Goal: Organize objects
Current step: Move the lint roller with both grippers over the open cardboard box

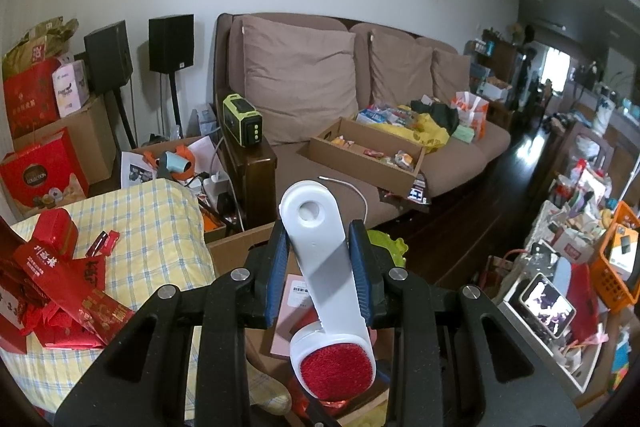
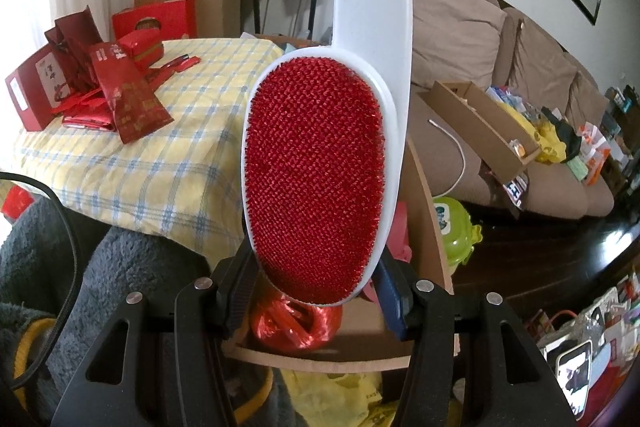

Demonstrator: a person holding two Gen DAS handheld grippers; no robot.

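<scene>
A lint brush with a white handle (image 1: 325,251) and an oval red bristle pad (image 2: 312,179) is held in the air by both grippers. My left gripper (image 1: 320,251) is shut on the handle's middle, with a blue pad pressed against each side. The handle's end with its hanging hole points toward the sofa. My right gripper (image 2: 314,291) is shut on the lower end of the brush head, its fingers against the white rim. In the right wrist view the handle runs up out of the frame's top.
An open cardboard box (image 2: 424,187) sits below the brush, holding a red plastic bag (image 2: 296,323). A green plastic item (image 2: 456,227) lies beside it. Red packets (image 2: 128,95) lie on a yellow checked cloth (image 1: 160,227). A cluttered brown sofa (image 1: 460,155) stands beyond. A grey fleece sleeve (image 2: 132,267) is lower left.
</scene>
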